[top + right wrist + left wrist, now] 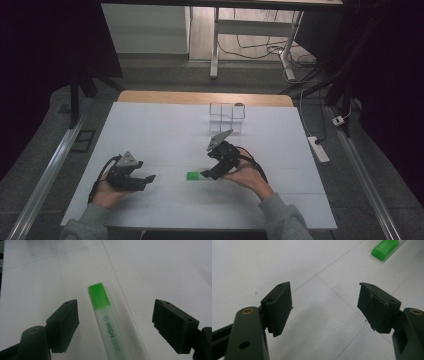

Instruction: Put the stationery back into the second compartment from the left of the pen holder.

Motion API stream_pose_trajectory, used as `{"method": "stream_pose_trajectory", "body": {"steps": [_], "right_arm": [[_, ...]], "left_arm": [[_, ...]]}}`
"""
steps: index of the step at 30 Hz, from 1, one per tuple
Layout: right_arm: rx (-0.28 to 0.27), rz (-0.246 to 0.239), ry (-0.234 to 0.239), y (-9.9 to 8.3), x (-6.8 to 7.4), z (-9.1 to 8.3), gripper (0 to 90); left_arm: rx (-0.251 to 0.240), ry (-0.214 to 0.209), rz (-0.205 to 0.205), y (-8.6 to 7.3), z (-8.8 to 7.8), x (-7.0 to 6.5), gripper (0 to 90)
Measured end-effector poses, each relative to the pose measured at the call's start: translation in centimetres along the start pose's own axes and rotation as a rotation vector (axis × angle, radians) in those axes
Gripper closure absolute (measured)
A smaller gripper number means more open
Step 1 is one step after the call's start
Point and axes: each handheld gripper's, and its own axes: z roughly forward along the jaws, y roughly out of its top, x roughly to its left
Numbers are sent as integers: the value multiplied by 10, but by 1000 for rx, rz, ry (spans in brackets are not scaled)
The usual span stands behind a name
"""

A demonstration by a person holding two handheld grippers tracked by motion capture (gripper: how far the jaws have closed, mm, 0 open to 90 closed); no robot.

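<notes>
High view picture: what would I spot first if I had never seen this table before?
Likely the bright green-capped highlighter with a clear plastic body, the one splash of colour on the white table, lying near the middle. The right hand-held gripper sits right at it with its jaws wide open on either side and not touching. At the far edge stands a small clear plastic holder.

One green highlighter [105, 317], one clear holder [227, 116], two claws: left claw [148, 178], right claw [206, 174].

grey sleeves [280, 217], black hand-held gripper [143, 179] in each hand (grey triangular plates on top), trailing black cables
</notes>
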Motion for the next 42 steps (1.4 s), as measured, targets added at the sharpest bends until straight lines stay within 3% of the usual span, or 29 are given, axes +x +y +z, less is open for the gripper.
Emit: {"method": "stream_pose_trajectory", "body": {"steps": [10, 17, 21, 22, 29, 42], "right_arm": [[22, -22, 26, 12, 1, 11, 211], [82, -70, 40, 12, 5, 23, 214], [107, -71, 55, 13, 8, 29, 222], [112, -93, 54, 13, 7, 30, 226], [180, -99, 90, 14, 10, 44, 277], [223, -159, 44, 17, 17, 56, 426]], "left_arm": [[5, 2, 3, 0, 0, 0, 273], [7, 3, 7, 0, 0, 0, 273], [9, 3, 4, 0, 1, 0, 273], [10, 4, 5, 0, 1, 0, 273], [12, 6, 2, 0, 1, 1, 273], [12, 11, 3, -1, 0, 1, 272]]}}
